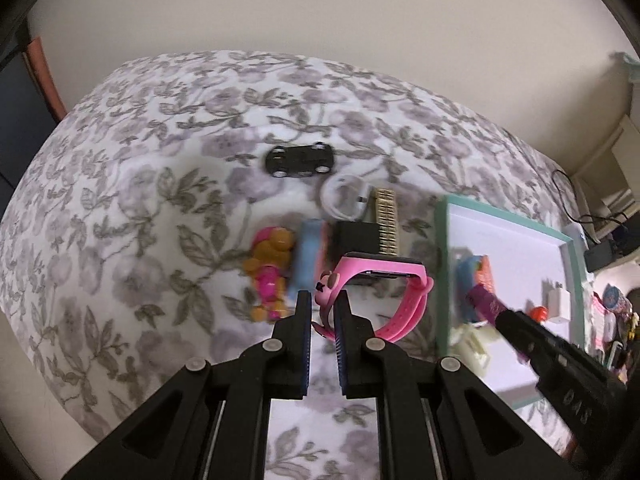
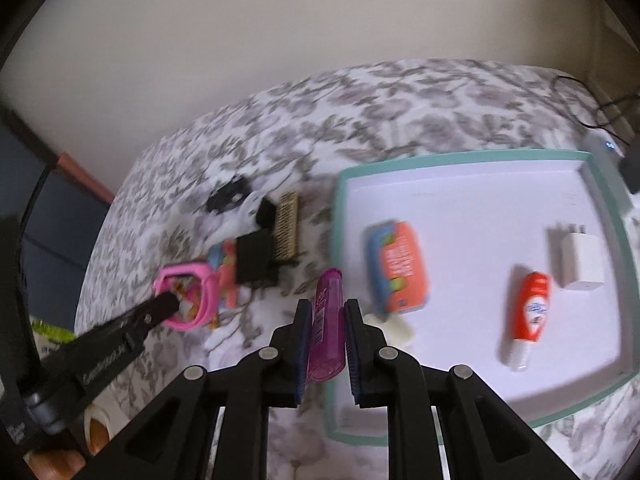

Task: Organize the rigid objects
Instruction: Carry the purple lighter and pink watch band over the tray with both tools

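Pink watch (image 1: 376, 292) clamped beside black block (image 1: 357, 237), toy dog (image 1: 269, 276).

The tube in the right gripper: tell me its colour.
Translucent purple-magenta tube, clamped in the right gripper; clearest in the right wrist view.

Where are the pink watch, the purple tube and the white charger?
Pink watch (image 1: 384, 270): left wrist view, on its top band.
Purple tube (image 2: 327, 320): right wrist view, on its middle.
White charger (image 2: 578, 260): right wrist view, on its body.
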Available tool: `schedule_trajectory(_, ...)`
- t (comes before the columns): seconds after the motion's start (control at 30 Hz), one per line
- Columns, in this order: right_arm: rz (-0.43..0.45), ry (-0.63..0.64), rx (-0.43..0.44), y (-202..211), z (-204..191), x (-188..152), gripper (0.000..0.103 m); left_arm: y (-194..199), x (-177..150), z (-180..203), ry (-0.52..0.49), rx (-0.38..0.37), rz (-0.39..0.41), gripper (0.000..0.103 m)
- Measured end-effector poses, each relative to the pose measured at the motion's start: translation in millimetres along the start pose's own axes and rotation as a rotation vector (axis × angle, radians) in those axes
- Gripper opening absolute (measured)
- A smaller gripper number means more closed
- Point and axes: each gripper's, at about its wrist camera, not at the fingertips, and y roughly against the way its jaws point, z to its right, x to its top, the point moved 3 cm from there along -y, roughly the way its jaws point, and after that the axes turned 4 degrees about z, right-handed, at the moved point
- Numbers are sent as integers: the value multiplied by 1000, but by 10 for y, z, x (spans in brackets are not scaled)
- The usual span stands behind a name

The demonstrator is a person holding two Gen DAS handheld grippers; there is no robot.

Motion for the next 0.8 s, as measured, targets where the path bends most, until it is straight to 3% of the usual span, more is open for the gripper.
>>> schedule_trajectory(0.2,58,-83,-105,124,442,82,17,-8,-75,363,-57,-66,-3,11)
schedule_trajectory(0.4,53,-212,-139,110,895,78,17,-39,-221,829,-145,-135,-13,11)
schedule_trajectory(0.57,96,-284,-185,238,1207,89,17,-65,-382,1242,-272,-131,3,11)
schedule_trajectory(0.8,116,-358,-207,320,1481,64,17,-160,-523,1518,-353,-145,-4,11)
